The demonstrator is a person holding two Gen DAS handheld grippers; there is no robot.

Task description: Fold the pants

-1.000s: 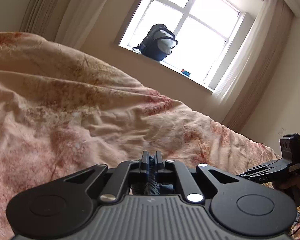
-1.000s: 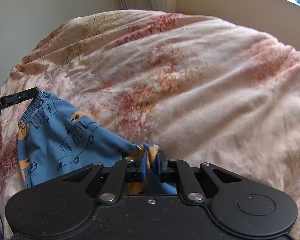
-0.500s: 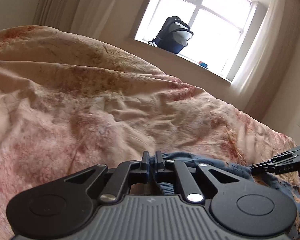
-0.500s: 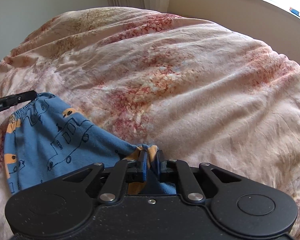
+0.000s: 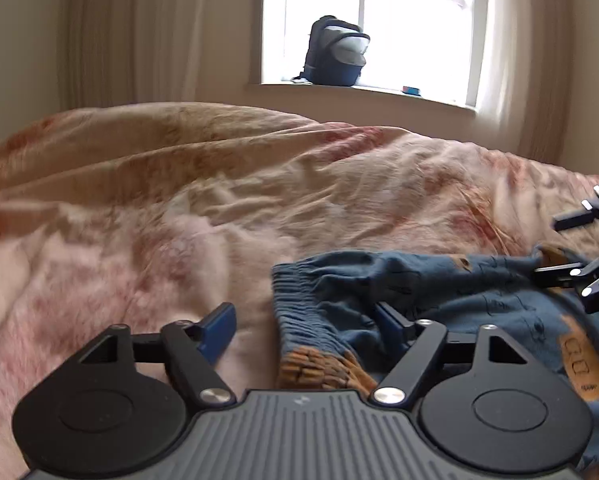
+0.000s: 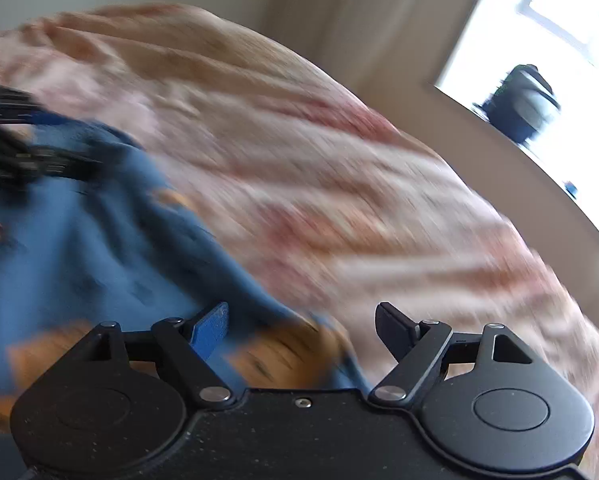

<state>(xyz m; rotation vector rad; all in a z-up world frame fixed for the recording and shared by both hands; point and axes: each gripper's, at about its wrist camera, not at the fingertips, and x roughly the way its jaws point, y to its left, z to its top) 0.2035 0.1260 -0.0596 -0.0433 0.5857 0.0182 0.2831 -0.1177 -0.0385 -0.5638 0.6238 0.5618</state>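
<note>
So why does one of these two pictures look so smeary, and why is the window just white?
Right wrist view: motion blur smears the pink floral duvet and blue printed pants. Left wrist view: sharper, but the bright window is overexposed, silhouetting the dark backpack; fisheye bends edges.

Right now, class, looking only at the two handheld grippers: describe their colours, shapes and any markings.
The left gripper has a black linkage of angular arms with silver pivot pins, two round black discs, a grey ribbed body and blue pads. The right gripper matches it, but its body is speckled black with a small screw. White lettering on its side is too small to read.
</note>
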